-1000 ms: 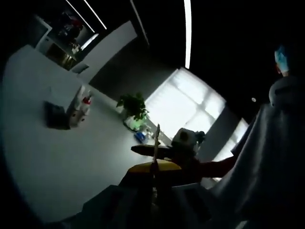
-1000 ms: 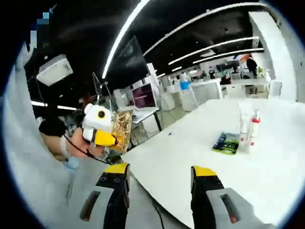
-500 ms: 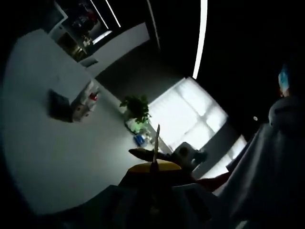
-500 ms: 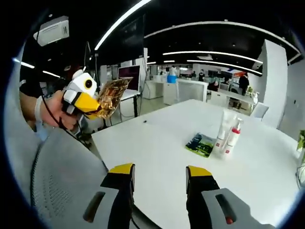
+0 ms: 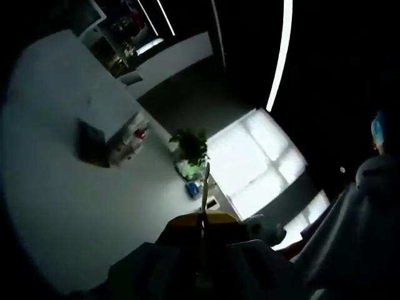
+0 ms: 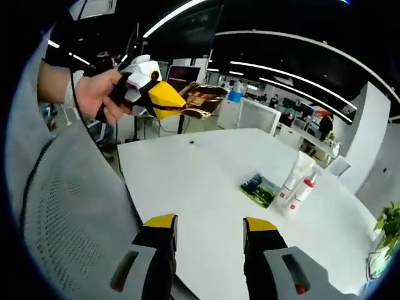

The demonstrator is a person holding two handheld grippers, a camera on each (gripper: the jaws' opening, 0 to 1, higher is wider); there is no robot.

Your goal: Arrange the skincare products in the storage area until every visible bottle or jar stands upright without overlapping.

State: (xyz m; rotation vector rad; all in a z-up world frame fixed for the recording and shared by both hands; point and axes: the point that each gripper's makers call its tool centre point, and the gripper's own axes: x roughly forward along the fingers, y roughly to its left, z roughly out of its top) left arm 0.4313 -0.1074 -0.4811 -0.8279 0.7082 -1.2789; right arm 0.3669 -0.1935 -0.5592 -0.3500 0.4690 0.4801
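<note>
Right gripper [image 6: 206, 228]: jaws spread apart with nothing between them, raised above the near edge of the white counter [image 6: 206, 181], well apart from the products.

Left gripper [image 6: 178, 105]: seen in the right gripper view, held up in the person's hand [image 6: 94, 94] off the counter's far-left side. Its jaws are pinched on a thin gold foil sachet [image 6: 203, 100]. In the left gripper view the sachet [image 5: 203, 194] shows edge-on as a pale sliver rising between the closed yellow jaw tips.

Task items: a white tube [image 6: 299, 167] and a white bottle with a red pump top [image 6: 304, 189] stand upright, touching or just beside each other, towards the far right of the counter. A flat green and blue packet [image 6: 259, 189] lies just beside them on the near side. Whether it overlaps the bottle's base, cannot tell.

Risks, as judged:
- The sachet is flat and limp; it is unlikely to stand and may slip or fold out of a pinch on one edge during carry.
- Setting it down near the pair could lay it across the flat packet, giving overlap.
- The two upright items are narrow and tall; a jaw brushing one would likely topple both.
- The left gripper view is very dark, so placement judged from it would be poor.
</note>
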